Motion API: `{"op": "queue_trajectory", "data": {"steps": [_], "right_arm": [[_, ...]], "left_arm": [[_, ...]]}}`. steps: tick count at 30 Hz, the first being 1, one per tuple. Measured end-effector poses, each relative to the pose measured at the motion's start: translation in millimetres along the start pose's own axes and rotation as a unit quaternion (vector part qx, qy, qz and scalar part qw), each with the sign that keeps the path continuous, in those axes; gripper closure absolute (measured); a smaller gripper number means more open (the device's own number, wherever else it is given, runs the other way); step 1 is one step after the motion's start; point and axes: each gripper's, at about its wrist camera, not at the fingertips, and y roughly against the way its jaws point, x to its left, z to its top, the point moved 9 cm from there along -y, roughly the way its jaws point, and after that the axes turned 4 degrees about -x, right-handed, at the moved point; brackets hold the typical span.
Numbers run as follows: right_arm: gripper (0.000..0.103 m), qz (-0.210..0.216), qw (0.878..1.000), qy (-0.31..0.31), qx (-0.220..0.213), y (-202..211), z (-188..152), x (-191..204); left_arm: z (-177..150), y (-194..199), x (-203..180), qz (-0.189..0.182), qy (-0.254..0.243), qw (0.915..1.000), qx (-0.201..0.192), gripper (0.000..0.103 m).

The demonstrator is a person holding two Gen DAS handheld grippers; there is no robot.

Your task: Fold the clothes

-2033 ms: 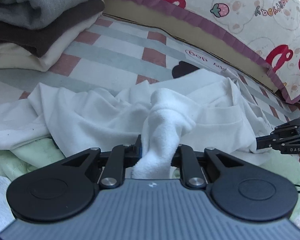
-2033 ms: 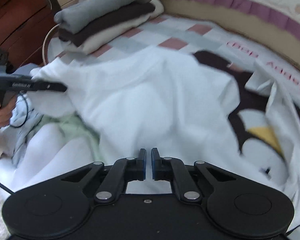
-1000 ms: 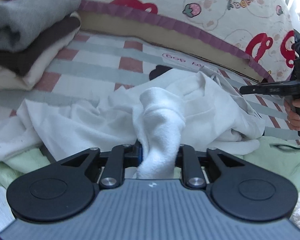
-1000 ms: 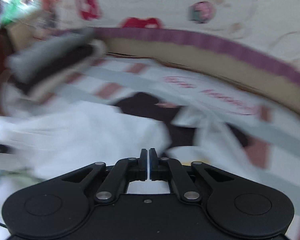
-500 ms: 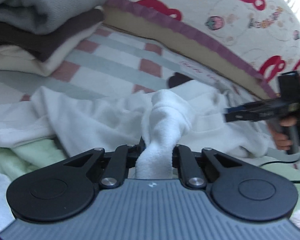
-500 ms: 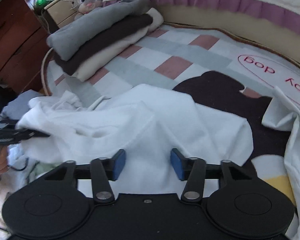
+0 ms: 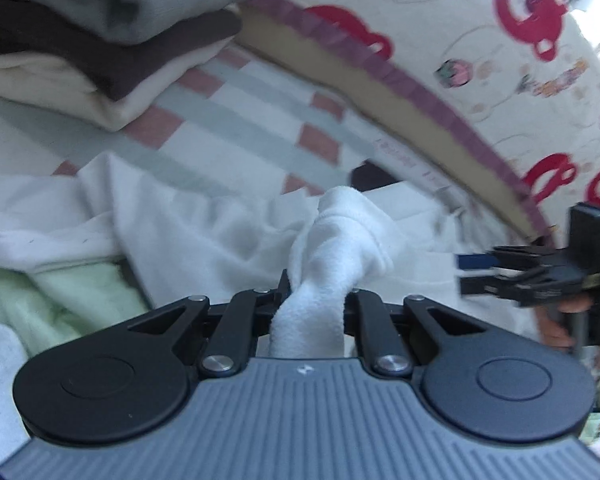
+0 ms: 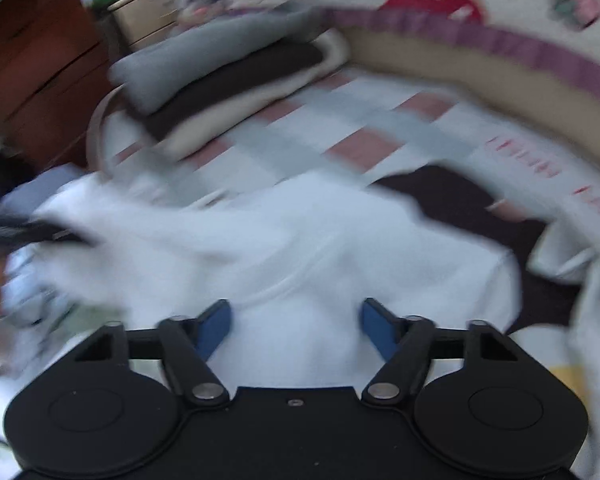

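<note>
Left tongs pinch white garment, pads hidden; right tongs just widened, empty.

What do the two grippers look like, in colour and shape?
Both are black, with two round housings and hinged link arms joined by silver pivots. The left gripper has a grey ribbed body with a small white mark. The right gripper has a black body and blue pads on its fingers.
</note>
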Motion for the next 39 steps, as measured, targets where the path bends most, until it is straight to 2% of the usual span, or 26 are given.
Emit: {"op": "queue_trajectory", "data": {"steps": [2,6,10,14,16,18,20,21,22,23,24,27,30,31,32,34,35,36,37,38,39], "right_arm": [[0.032,0.001,1.000,-0.006,0.002,0.7,2.5,-0.9],[0.032,-0.034,0.999,-0.008,-0.038,3.3,24.5,-18.1],[0.022,-0.062,0.997,0.036,-0.012,-20.5,31.8,-25.7],[0.022,-0.061,0.998,0.030,-0.014,-23.4,23.2,-18.9],[0.022,-0.040,0.999,0.015,-0.019,-17.7,15.9,-12.0],[0.029,-0.011,1.000,0.008,-0.017,-12.9,7.4,-4.8],[0.054,-0.010,0.999,0.028,-0.024,-7.1,2.4,1.5],[0.063,-0.023,0.998,0.039,-0.031,-4.2,1.4,2.5],[0.081,-0.034,0.998,0.046,-0.037,-1.2,1.3,2.3],[0.087,-0.036,0.997,0.048,-0.042,1.9,1.7,2.8],[0.088,-0.039,0.997,0.052,-0.044,3.1,2.2,3.4],[0.086,-0.052,0.996,0.065,-0.044,2.9,4.1,2.8],[0.073,-0.060,0.996,0.050,-0.045,-6.1,9.7,-6.6],[0.065,-0.059,0.996,0.043,-0.042,-10.6,11.5,-9.8],[0.052,-0.059,0.997,0.036,-0.039,-15.1,13.4,-13.0],[0.040,-0.061,0.997,0.014,-0.043,-22.2,17.0,-16.9],[0.044,-0.063,0.997,0.002,-0.046,-25.6,18.7,-18.6],[0.053,-0.066,0.997,0.007,-0.048,-25.0,17.8,-12.6],[0.080,-0.070,0.996,0.018,-0.049,-23.2,16.1,-4.0],[0.090,-0.074,0.996,0.028,-0.050,-21.3,14.3,4.7],[0.092,-0.087,0.994,0.041,-0.057,-13.5,11.9,14.0]], "left_arm": [[-4.0,-2.0,0.6,0.014,-0.016,0.9998,0.004,0.092],[-3.7,-2.3,-2.0,0.033,-0.042,0.9986,0.002,0.092],[3.2,4.6,-1.2,0.021,-0.024,0.9993,-0.018,0.092],[3.7,3.3,6.4,0.031,-0.010,0.9994,-0.015,0.092],[2.6,1.2,7.2,0.035,-0.008,0.9993,-0.013,0.092],[1.5,-1.0,7.5,0.040,-0.009,0.9991,-0.009,0.092],[0.6,-2.1,9.5,0.044,-0.006,0.9990,-0.005,0.092],[-0.1,-2.5,11.0,0.044,-0.002,0.9990,-0.002,0.091],[-0.6,-2.8,12.3,0.044,0.001,0.9990,0.000,0.091],[-0.9,-2.8,13.2,0.043,0.006,0.9991,0.001,0.091],[-1.1,-2.8,13.6,0.040,0.009,0.9992,0.000,0.090],[-1.5,-3.6,12.8,0.038,0.009,0.9992,0.001,0.090],[-1.6,-4.3,12.8,0.042,0.008,0.9991,0.001,0.090],[-1.8,-4.6,13.3,0.043,0.008,0.9990,0.002,0.090],[-2.5,-5.3,14.6,0.045,0.008,0.9990,0.004,0.090],[-4.7,-8.1,16.8,0.050,0.004,0.9987,0.013,0.088],[-5.9,-9.5,17.6,0.052,0.002,0.9985,0.017,0.088],[-6.8,-9.8,17.9,0.051,0.000,0.9985,0.019,0.088],[-7.2,-9.8,17.8,0.051,-0.001,0.9985,0.019,0.088],[-6.7,-8.6,16.9,0.049,-0.001,0.9987,0.016,0.088],[-6.2,-7.5,16.1,0.046,-0.002,0.9988,0.014,0.088]]}}
